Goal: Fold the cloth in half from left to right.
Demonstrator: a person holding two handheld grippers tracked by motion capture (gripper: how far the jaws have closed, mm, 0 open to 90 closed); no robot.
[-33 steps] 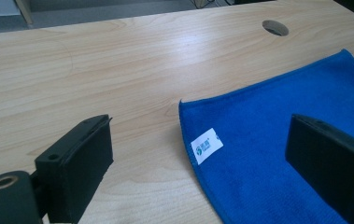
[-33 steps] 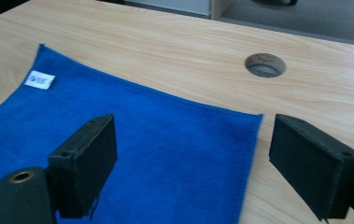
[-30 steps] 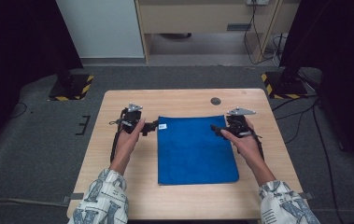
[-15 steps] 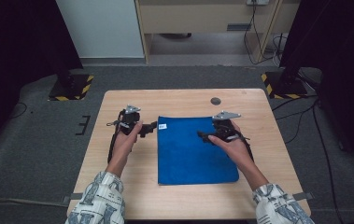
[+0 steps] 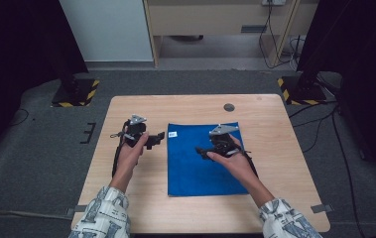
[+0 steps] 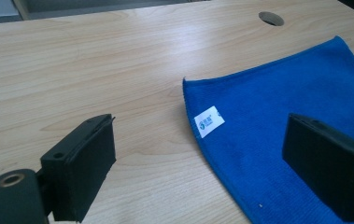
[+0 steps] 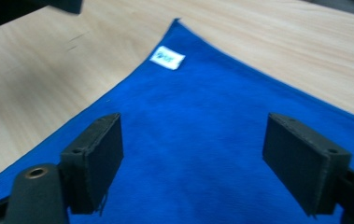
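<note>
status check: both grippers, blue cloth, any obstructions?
Left gripper open, at the blue cloth's far left corner by its white tag. Right gripper open over mid-cloth, jaws just closing slightly, nothing gripped. Cloth flat on table; no obstructions.

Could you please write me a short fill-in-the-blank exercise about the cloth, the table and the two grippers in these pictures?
1. The cloth lying flat on the table is ____ in colour.
2. The small tag near the cloth's corner is ____.
3. The right gripper hovers above the ____.
4. The left gripper has its jaws ____, with nothing between them.

Missing words: blue; white; cloth; open
</note>
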